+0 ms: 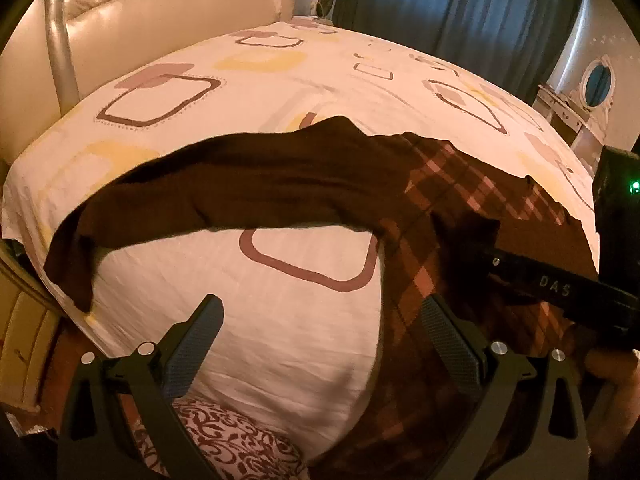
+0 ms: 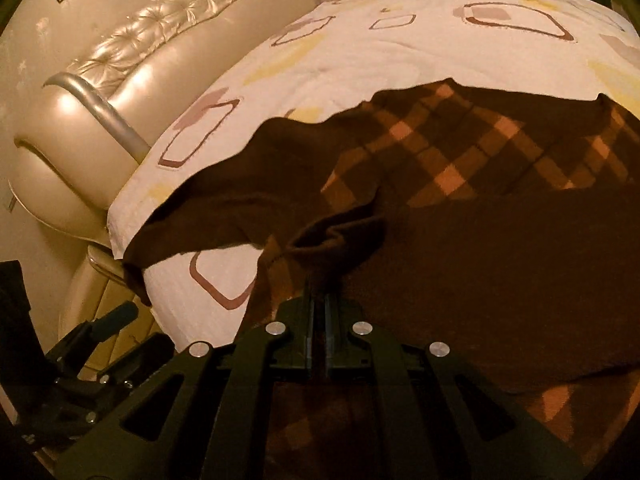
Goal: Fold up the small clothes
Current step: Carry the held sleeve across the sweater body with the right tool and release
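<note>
One brown sweater (image 1: 248, 184) on patterned bedsheet (image 1: 288, 80); right tongs (image 2: 319, 276) pinching it, left tongs (image 1: 320, 328) spread.

Warm, dim room light, and heavy fisheye bend in both views.

An amber cast tints everything; the bedsheet (image 1: 304, 184) reads pinkish-cream and stays the brightest surface. Glare spots shine on the padded headboard (image 2: 132, 80), glossy and nearly blown out along its curve. The dark sweater (image 2: 480, 264) swallows the light, its folds almost lost in shadow, with a soft shadow under its sleeve on the sheet. The curtain (image 1: 460, 4) shows cool blue daylight behind it. Edges curve hard and fall to black corners; near parts at the bottom look soft, slightly smeared.
</note>
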`<action>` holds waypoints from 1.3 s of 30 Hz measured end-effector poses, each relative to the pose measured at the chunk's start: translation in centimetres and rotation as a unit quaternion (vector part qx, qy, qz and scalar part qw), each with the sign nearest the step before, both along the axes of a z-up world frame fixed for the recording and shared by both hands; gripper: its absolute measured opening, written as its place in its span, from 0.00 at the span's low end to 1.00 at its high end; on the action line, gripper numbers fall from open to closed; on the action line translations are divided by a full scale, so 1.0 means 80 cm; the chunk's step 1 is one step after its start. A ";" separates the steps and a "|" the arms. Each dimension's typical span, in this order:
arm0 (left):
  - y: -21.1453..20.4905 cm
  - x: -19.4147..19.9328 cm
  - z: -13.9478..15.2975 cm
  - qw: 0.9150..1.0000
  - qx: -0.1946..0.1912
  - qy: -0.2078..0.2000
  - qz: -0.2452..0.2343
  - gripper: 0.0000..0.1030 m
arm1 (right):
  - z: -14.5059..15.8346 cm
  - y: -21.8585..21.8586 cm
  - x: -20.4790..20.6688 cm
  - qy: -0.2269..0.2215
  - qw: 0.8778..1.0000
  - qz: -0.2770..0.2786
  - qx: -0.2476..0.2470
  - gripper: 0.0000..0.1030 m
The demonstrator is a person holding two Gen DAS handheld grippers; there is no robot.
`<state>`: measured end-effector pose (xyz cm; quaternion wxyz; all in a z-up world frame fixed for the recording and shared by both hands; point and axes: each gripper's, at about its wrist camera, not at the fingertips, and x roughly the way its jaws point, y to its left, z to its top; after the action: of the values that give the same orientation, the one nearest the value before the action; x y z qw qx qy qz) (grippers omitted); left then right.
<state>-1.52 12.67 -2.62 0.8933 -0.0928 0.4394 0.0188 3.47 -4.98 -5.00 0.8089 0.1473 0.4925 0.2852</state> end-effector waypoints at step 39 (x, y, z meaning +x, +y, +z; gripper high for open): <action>-0.111 0.107 -0.055 0.998 0.003 0.042 -0.047 0.96 | -0.083 -0.415 -0.024 0.090 0.924 -0.340 0.150 0.08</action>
<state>7.01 3.78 -7.02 0.8742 -0.0692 0.4803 -0.0178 1.58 -38.21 -11.67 0.7777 0.4506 0.4355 0.0493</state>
